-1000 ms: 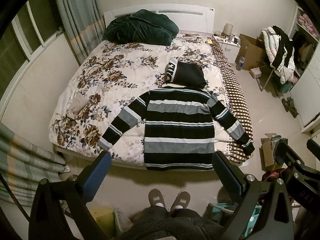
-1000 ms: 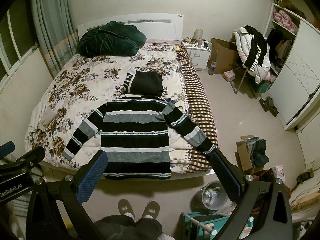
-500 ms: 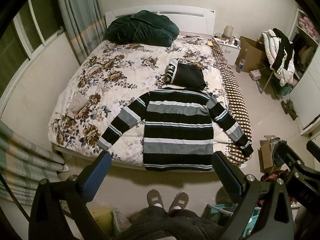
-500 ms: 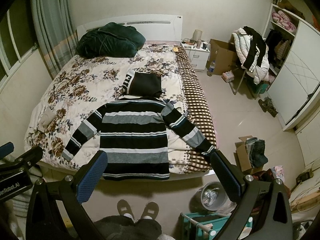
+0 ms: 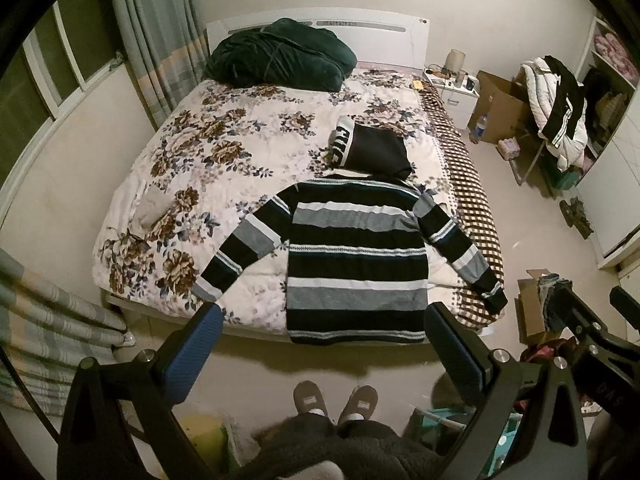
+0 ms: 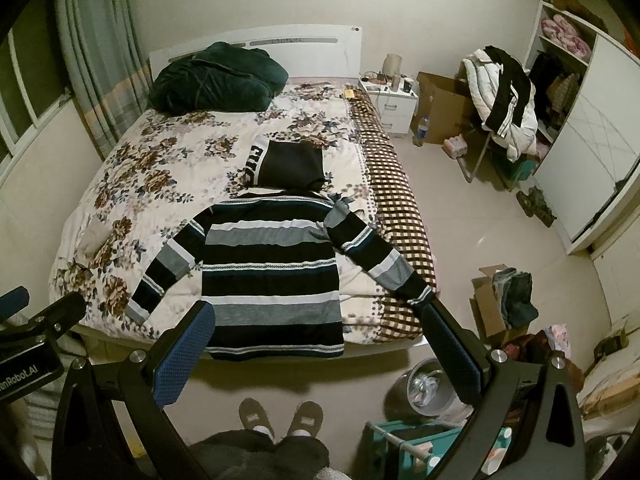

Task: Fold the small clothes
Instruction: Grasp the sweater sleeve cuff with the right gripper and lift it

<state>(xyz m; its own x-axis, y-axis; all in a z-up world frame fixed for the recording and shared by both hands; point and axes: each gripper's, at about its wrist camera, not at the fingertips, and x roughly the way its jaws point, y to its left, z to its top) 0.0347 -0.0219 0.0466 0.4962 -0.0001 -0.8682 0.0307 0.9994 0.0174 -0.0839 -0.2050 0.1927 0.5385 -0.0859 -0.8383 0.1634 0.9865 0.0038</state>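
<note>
Standing at the foot of a bed (image 5: 256, 160) covered in a floral quilt, a person in slippers (image 6: 280, 414) holds two grippers above the floor, both clear of the bedding. On the bed, a dark green bundle of bedding (image 5: 280, 56) lies against the headboard. A black, grey and white striped sweater (image 5: 356, 256) lies flat on the bed's near half, sleeves spread out to either side, its hem hanging over the foot edge. A folded black garment with a white lettered band (image 5: 370, 152) rests on the bed just beyond the sweater's collar. Beside the bed's far corner stands a white nightstand (image 6: 394, 106). The left gripper (image 5: 324, 354) is spread wide and holds nothing, well short of the bed; the right gripper (image 6: 320, 354) is likewise spread and empty, its fingers framing the sweater's hem from above
</note>
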